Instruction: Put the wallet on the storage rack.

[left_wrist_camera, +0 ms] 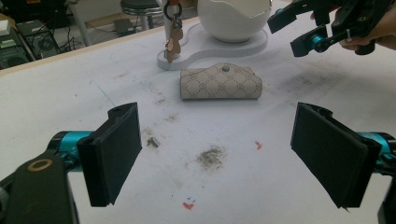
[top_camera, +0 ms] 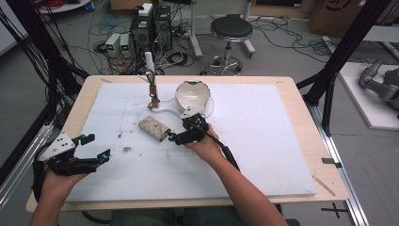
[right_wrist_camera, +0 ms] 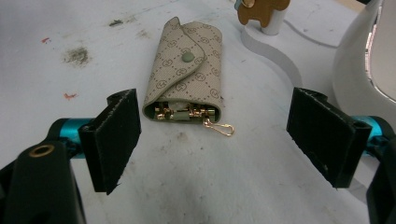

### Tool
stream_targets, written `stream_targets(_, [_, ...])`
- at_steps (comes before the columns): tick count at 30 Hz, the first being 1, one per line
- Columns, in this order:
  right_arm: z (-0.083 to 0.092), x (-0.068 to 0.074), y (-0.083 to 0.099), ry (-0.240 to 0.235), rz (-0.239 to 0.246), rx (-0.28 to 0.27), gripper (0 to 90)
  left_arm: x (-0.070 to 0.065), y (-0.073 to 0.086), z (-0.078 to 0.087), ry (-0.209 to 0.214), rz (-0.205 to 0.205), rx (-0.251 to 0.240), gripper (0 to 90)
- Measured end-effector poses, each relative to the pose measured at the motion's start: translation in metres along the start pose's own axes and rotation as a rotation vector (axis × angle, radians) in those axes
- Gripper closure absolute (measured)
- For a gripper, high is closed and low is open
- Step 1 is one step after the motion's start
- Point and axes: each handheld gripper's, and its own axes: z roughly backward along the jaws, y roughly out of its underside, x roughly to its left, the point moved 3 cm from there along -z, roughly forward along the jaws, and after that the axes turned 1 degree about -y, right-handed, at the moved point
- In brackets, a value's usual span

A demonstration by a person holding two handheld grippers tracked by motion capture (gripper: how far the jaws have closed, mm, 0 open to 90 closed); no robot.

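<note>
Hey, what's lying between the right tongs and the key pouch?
Nothing but bare white mat. In the right gripper view, the open right tongs sit just short of the key pouch, with its gold clip pointing toward them.

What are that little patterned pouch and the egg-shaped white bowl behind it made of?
The pouch looks like coated canvas or faux leather: beige, with a printed repeating pattern, stitched edges and a matte sheen. Its snap button looks green, and the hooks at its open end shine like gold-toned metal. The bowl seems glazed ceramic or glossy plastic: smooth, white, with a jagged rim like a cracked eggshell; the look leaves that open.
</note>
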Motion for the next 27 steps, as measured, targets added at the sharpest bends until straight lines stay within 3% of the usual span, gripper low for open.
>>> stream_targets(13, [-0.029,0.004,-0.002,-0.018,-0.009,0.022,17.9,0.004,0.001,0.0,-0.006,0.009,0.004,16.2])
stream_targets(14, [-0.035,0.006,-0.004,-0.025,-0.014,0.049,17.9,0.004,0.001,0.0,-0.006,0.007,0.007,16.2])
stream_targets(23, [-0.056,0.014,-0.016,-0.039,0.01,0.055,17.9,0.005,0.003,0.001,-0.009,0.008,0.01,16.2])
stream_targets(27, [-0.067,0.016,-0.011,-0.038,0.005,0.094,17.9,0.007,0.003,0.002,-0.011,0.009,0.01,16.2])
